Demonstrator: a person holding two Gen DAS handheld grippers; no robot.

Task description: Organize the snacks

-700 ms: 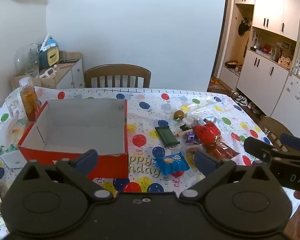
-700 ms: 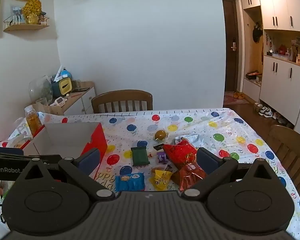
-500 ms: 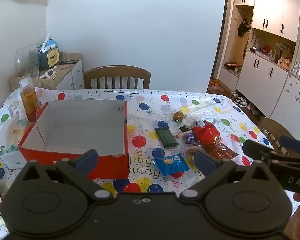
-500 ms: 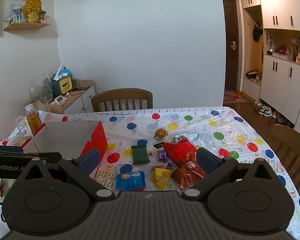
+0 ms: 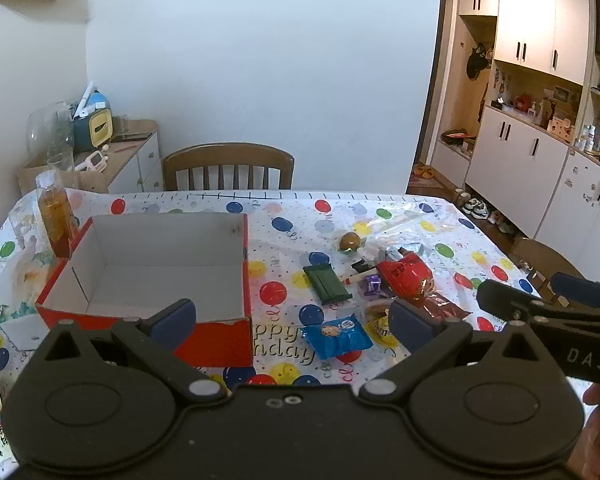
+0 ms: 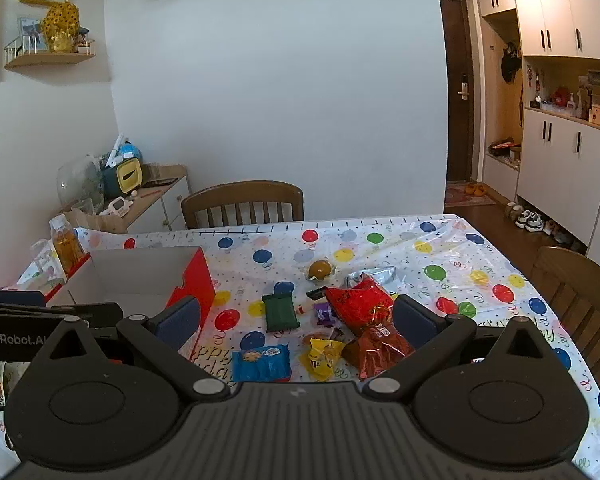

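Observation:
An empty red box (image 5: 220,344) with a white inside stands on the balloon tablecloth (image 5: 284,208), left of a heap of snacks. The heap holds a blue cookie pack (image 5: 336,336), a green packet (image 5: 326,283), a red bag (image 5: 404,276), a small purple sweet (image 5: 373,283) and a round brown snack (image 5: 349,241). My left gripper (image 5: 292,320) hovers open above the near table edge, nothing between its fingers. My right gripper (image 6: 296,318) is open too, above the blue cookie pack (image 6: 262,362), yellow packet (image 6: 324,356) and dark red bag (image 6: 380,344). The red box (image 6: 192,288) lies to its left.
A juice bottle (image 5: 54,212) stands behind the box's left corner. Wooden chairs sit at the far side (image 5: 228,164) and right side (image 6: 580,280) of the table. A cluttered side cabinet (image 5: 128,152) is at the back left. White cupboards (image 5: 540,152) line the right wall.
Both views have crept slightly; the scene sits a little lower in the left wrist frame. No snack has moved, and both grippers stay open.

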